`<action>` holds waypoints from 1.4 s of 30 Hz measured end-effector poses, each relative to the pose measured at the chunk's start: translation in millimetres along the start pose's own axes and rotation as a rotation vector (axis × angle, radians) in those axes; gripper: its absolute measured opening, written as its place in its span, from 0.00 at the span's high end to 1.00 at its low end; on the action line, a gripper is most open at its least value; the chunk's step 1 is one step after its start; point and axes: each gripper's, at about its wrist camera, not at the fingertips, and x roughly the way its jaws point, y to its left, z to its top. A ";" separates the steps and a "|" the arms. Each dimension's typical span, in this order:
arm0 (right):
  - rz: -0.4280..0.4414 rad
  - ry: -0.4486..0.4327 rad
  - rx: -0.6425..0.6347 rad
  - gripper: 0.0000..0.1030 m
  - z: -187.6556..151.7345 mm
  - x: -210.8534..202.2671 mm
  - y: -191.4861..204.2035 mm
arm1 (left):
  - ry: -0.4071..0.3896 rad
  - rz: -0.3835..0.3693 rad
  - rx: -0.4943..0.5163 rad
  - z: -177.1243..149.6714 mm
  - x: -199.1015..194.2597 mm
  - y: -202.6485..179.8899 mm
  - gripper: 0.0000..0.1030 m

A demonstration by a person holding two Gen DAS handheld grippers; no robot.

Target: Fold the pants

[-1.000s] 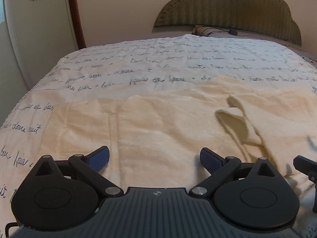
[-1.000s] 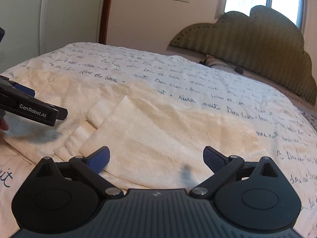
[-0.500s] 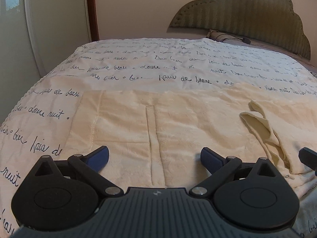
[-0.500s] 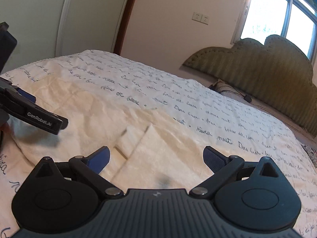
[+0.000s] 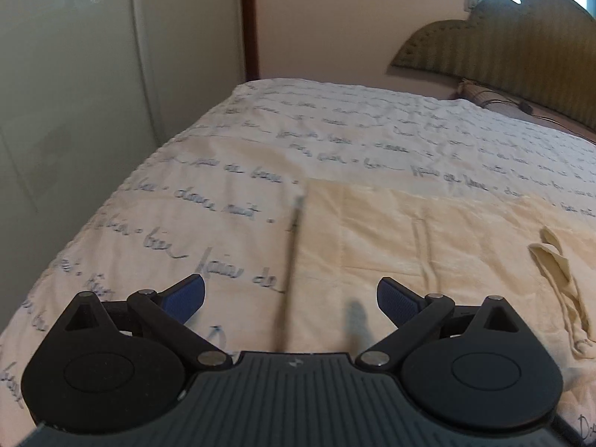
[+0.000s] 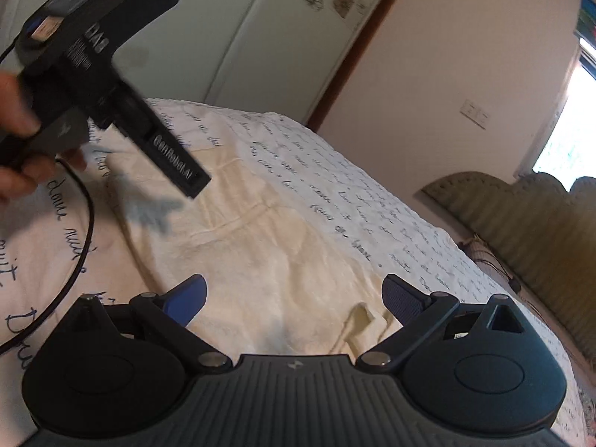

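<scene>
Cream pants [image 5: 439, 238] lie flat on the bed, with a folded-over strip of cloth [image 5: 558, 272] at the right in the left wrist view. My left gripper [image 5: 290, 298] is open and empty, above the bedspread at the pants' left edge. In the right wrist view the pants [image 6: 283, 246] spread ahead and below. My right gripper [image 6: 294, 298] is open and empty above them. The left gripper's body [image 6: 111, 85] shows at upper left, held in a hand.
The bedspread [image 5: 231, 193] is white with blue handwriting. A green headboard [image 5: 521, 44] stands at the far end. A pale wardrobe [image 5: 93, 74] lines the left side. A black cable [image 6: 74, 246] hangs over the bed's near left.
Both grippers have swung left and lifted. The left view now shows the pants' left edge and the wardrobe. The right view has tilted and rolled. Both stay open.
</scene>
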 end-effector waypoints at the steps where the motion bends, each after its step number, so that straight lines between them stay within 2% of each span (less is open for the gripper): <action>1: 0.023 -0.002 -0.017 0.02 1.0 0.9 5.7 | 0.000 0.027 0.003 2.4 -2.9 8.1 0.02; 4: 0.093 -0.003 -0.057 0.02 3.2 4.6 22.9 | -0.020 0.140 0.026 8.5 -11.9 32.2 0.02; 6: 0.095 0.001 -0.099 0.02 4.4 10.0 34.3 | -0.021 0.180 0.011 12.0 -13.3 46.3 0.02; 8: 0.085 0.002 -0.142 0.02 7.6 20.0 45.5 | 0.007 0.139 -0.033 15.9 -10.8 58.3 0.02; 11: 0.078 0.008 -0.171 0.02 15.0 38.4 58.6 | 0.064 0.010 -0.105 14.0 -6.6 62.7 0.02; 13: 0.084 0.012 -0.182 0.02 20.4 48.5 66.4 | 0.092 -0.054 -0.115 11.9 -3.0 57.9 0.02; 21: 0.003 -0.092 -0.291 0.03 27.8 62.2 96.4 | 0.150 -0.151 -0.149 8.0 14.0 37.3 0.02; 23: 0.019 -0.108 -0.282 0.12 31.2 63.6 95.1 | 0.170 -0.184 -0.171 8.3 22.5 37.1 0.02; 24: 0.039 -0.107 -0.270 0.37 31.8 63.5 93.8 | 0.185 -0.200 -0.191 7.5 26.9 38.4 0.03; 25: 0.054 -0.103 -0.250 0.69 32.8 64.1 92.3 | 0.201 -0.218 -0.217 6.8 31.4 40.2 0.03; 26: 0.067 -0.097 -0.236 0.73 33.8 65.6 91.0 | 0.220 -0.249 -0.256 6.2 36.8 43.7 0.03; 29: 0.095 -0.094 -0.193 0.73 36.4 65.4 86.0 | 0.251 -0.352 -0.373 6.7 50.4 54.4 0.03; 32: 0.152 -0.086 -0.056 0.73 41.8 66.2 65.6 | 0.269 -0.450 -0.460 12.0 63.0 59.7 0.03; 34: 0.190 -0.065 -0.015 0.73 43.5 68.6 57.8 | 0.280 -0.515 -0.504 14.9 70.7 60.2 0.03; 38: 0.216 -0.034 -0.061 0.73 44.3 70.0 66.5 | 0.332 -0.650 -0.556 16.9 89.1 56.3 0.03; 42: 0.175 -0.024 -0.150 0.71 41.9 78.0 85.5 | 0.349 -0.659 -0.557 18.2 99.4 48.2 0.03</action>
